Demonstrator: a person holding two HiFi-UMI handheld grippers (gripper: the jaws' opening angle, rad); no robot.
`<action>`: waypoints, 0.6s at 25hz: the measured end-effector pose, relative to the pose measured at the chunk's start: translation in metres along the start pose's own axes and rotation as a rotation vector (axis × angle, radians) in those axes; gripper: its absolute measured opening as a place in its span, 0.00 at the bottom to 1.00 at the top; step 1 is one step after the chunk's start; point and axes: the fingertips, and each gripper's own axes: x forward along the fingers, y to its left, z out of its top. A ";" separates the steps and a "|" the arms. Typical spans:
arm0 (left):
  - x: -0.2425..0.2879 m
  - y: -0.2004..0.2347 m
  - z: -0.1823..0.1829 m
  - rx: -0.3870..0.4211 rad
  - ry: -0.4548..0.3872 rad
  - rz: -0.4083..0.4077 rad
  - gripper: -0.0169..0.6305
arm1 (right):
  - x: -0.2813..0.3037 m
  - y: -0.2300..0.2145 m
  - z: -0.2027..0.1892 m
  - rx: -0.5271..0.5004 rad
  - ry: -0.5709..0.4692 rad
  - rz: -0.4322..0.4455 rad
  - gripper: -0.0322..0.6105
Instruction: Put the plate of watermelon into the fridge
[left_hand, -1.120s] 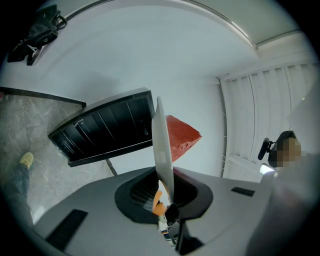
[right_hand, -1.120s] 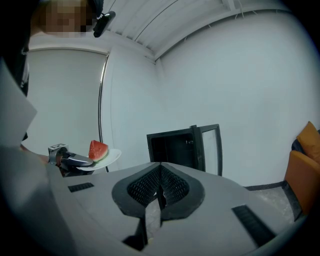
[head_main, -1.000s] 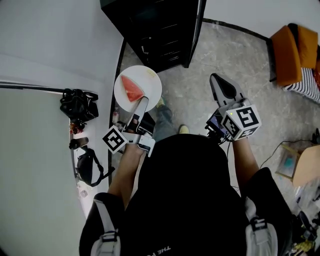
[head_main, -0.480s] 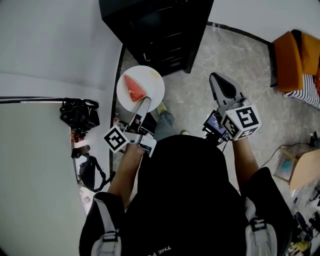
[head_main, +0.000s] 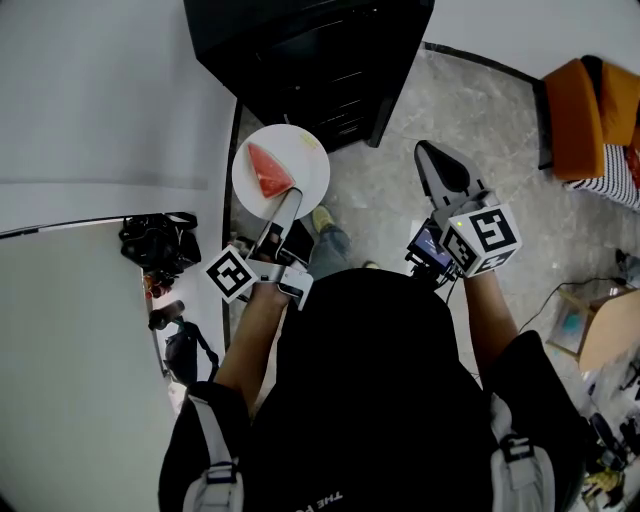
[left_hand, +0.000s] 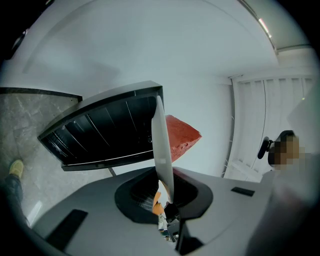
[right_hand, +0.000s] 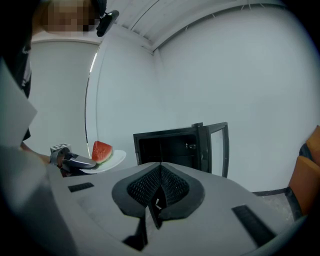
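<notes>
A white plate (head_main: 295, 160) carries a red watermelon wedge (head_main: 268, 172) in the air in front of the black fridge (head_main: 310, 50). My left gripper (head_main: 285, 208) is shut on the plate's near rim. In the left gripper view the plate (left_hand: 162, 150) stands edge-on between the jaws, with the watermelon wedge (left_hand: 182, 136) on its right and the open fridge (left_hand: 100, 132) behind. My right gripper (head_main: 440, 170) is shut and empty, held to the right. The right gripper view shows the fridge (right_hand: 172, 145) with its door (right_hand: 217, 145) open, and the plate (right_hand: 110, 161) with the watermelon wedge (right_hand: 101, 151) at left.
A black bag (head_main: 158, 243) and small items lie on a white surface at the left. An orange seat (head_main: 588, 105) stands at the far right, a cardboard box (head_main: 610, 330) lower right. The floor (head_main: 470, 100) is grey stone.
The plate with the watermelon has moved a little up in the head view, closer to the fridge. The right gripper has stayed about where it was.
</notes>
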 end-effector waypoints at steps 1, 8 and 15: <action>0.004 0.001 0.003 -0.004 0.003 0.001 0.10 | 0.004 -0.002 0.002 0.001 0.003 -0.003 0.07; 0.018 0.005 0.011 -0.022 0.040 -0.005 0.10 | 0.020 -0.006 0.009 0.004 0.005 -0.025 0.07; 0.029 0.013 0.028 -0.033 0.071 -0.009 0.10 | 0.045 -0.005 0.017 -0.001 0.009 -0.038 0.07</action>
